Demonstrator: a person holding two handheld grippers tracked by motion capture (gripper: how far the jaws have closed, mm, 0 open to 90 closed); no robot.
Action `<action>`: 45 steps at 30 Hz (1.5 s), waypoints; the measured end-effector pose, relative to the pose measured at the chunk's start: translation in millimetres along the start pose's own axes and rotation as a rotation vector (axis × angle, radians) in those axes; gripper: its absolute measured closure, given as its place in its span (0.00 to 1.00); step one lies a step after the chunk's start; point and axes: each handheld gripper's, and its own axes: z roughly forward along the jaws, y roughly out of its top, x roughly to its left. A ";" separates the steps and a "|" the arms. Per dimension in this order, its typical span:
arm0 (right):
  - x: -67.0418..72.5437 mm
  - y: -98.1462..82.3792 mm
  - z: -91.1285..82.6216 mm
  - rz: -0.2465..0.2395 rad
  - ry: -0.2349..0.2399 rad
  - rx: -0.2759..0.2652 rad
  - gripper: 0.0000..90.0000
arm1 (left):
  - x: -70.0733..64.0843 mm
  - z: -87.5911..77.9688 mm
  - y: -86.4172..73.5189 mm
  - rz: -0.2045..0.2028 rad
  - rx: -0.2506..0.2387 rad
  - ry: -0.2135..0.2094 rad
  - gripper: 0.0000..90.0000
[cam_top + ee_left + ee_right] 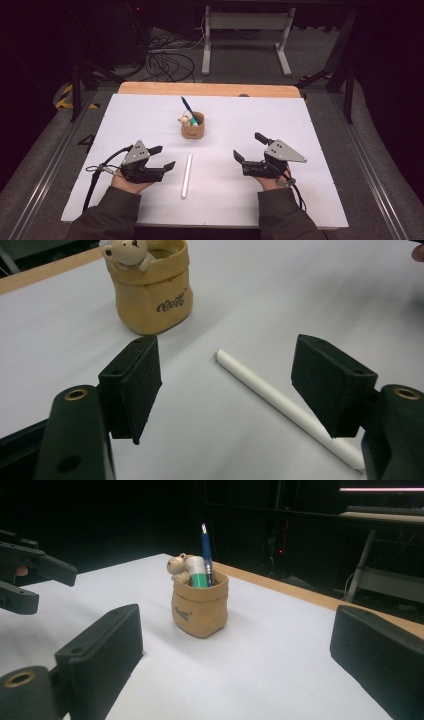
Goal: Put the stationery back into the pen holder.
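White, tan and black on a pale table

A white stick (186, 175) lies on the white table (300, 190); the tan pouch (193, 129), with dark lettering, holds a blue pen (186, 104), a green-and-white tube (199, 573) and a beige figure (128, 250); both grippers (162, 157) (248, 146) are black.

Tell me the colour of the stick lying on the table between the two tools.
White: the stick is plain white, clearest in the left gripper view.

White stick (186, 175): slim, round, lying flat on the table. Tan pouch holder (193, 127): upright beyond it, holding pens.
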 end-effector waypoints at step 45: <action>-20.5 -17.2 -65.5 -0.029 -0.109 -0.001 0.08 | -38.8 54.6 21.8 -0.174 0.209 0.073 0.37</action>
